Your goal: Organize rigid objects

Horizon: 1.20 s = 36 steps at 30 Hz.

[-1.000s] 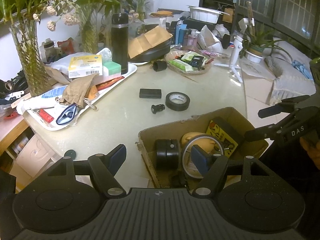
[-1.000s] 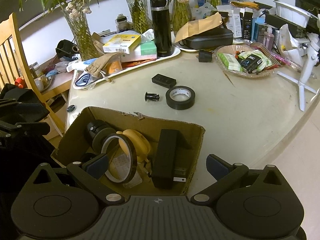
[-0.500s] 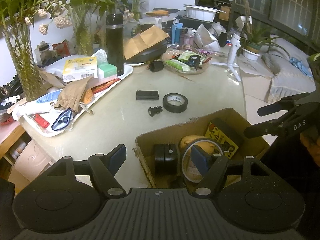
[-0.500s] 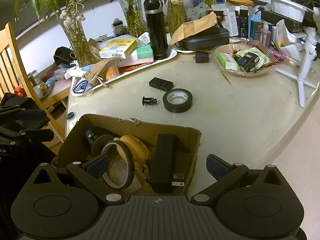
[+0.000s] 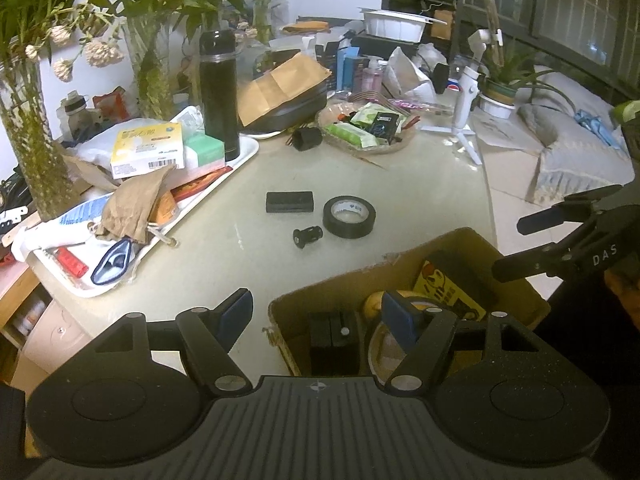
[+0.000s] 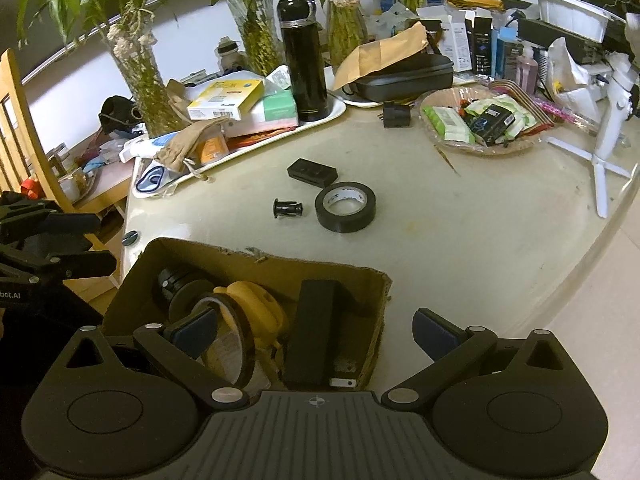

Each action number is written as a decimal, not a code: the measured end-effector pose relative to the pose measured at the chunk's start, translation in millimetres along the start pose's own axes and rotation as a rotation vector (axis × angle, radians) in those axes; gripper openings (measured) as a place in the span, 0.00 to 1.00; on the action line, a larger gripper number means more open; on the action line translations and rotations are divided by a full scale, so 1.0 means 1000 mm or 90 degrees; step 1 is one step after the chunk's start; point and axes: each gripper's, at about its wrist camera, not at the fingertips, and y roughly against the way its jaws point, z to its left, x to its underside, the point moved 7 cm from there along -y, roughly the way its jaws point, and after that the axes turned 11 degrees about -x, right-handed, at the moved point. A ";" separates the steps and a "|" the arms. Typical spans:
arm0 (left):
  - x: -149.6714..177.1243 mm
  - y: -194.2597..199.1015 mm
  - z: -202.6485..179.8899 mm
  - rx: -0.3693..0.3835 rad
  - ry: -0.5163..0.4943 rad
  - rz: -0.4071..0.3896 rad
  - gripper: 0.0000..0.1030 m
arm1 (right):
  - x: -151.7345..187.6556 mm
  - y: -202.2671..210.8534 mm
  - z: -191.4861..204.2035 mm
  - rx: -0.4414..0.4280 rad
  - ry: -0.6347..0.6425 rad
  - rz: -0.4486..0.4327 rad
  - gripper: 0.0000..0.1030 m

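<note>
A torn cardboard box (image 5: 404, 266) (image 6: 260, 258) stands at the table's near edge. It holds a black cylinder (image 6: 176, 284), a yellow object (image 6: 252, 308), a clear tape ring (image 6: 236, 352), a long black block (image 6: 314, 328) and a yellow-labelled item (image 5: 448, 292). Beyond the box, on the table, lie a black tape roll (image 5: 349, 216) (image 6: 345, 207), a small black plug (image 5: 307, 236) (image 6: 287, 208) and a flat black block (image 5: 289, 201) (image 6: 312, 171). My left gripper (image 5: 318, 314) hangs open over the box's left corner. My right gripper (image 6: 316, 330) is open above the box. Neither holds anything.
A white tray (image 5: 224, 178) piled with boxes, a brown pouch and a black flask (image 5: 219, 92) lies at the left. A wicker dish of packets (image 5: 364, 130) and a white tripod (image 5: 466, 120) stand behind. Plant vases (image 6: 140, 80) line the wall, and a wooden chair (image 6: 24, 128) stands left.
The left gripper has drifted a little forward over the box, so the table items sit lower in its view. Both jaws keep their width. Nothing on the table moved.
</note>
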 end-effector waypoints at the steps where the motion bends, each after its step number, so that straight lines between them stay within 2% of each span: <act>1: -0.002 -0.002 0.000 0.002 -0.003 0.000 0.69 | -0.001 -0.001 -0.001 0.001 -0.003 0.000 1.00; 15: -0.025 -0.031 0.002 0.015 -0.035 0.001 0.68 | -0.017 -0.010 -0.013 0.005 -0.003 0.006 1.00; 36: -0.050 -0.092 -0.011 0.050 -0.124 0.018 0.66 | -0.035 -0.029 -0.037 0.008 -0.018 0.009 1.00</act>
